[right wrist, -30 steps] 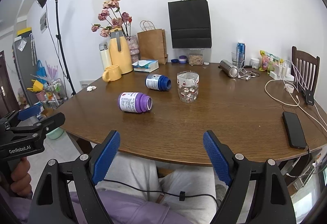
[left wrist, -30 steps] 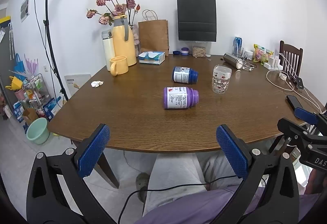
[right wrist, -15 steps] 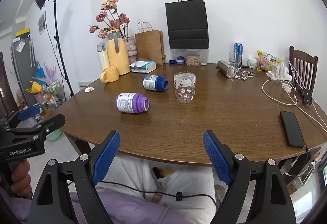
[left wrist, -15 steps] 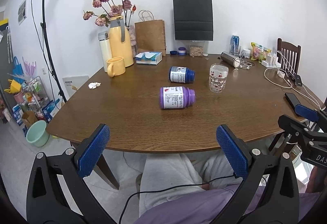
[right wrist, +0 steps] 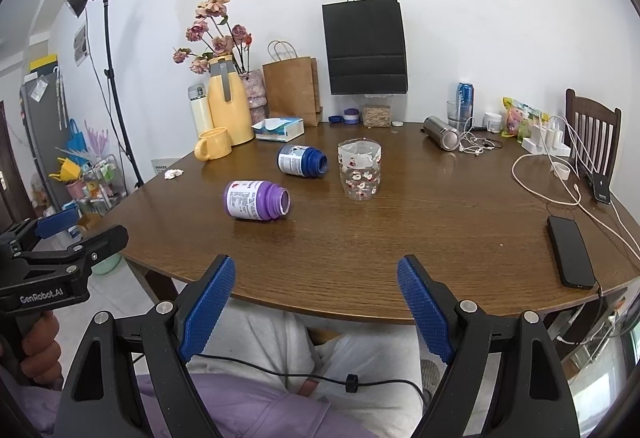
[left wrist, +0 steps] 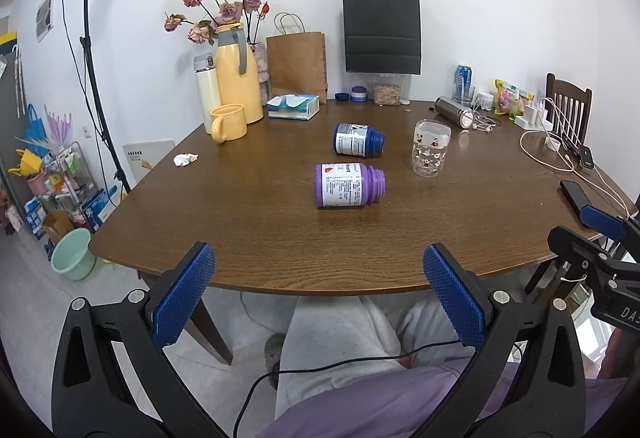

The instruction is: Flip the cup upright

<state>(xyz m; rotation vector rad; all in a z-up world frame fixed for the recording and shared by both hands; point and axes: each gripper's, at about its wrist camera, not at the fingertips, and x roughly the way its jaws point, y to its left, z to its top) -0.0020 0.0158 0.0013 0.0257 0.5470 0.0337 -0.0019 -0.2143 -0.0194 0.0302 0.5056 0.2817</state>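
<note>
A clear plastic cup point(left wrist: 431, 148) with small red and white figures stands upside down near the middle of the brown table point(left wrist: 280, 238); it also shows in the right wrist view point(right wrist: 359, 170). My left gripper point(left wrist: 316, 294) is open and empty, held off the table's near edge. My right gripper point(right wrist: 316, 302) is open and empty too, also short of the near edge. Both are well away from the cup.
A purple bottle point(left wrist: 349, 185) and a blue bottle point(left wrist: 358, 140) lie on their sides left of the cup. A yellow mug point(left wrist: 228, 122), yellow jug, tissue box, paper bags and flowers stand at the back. A phone point(right wrist: 570, 252), cables and a steel flask point(right wrist: 441, 132) lie at the right.
Both grippers have shifted slightly, so the table objects sit a little differently in view. Nothing on the table has moved; both grippers stay open.
</note>
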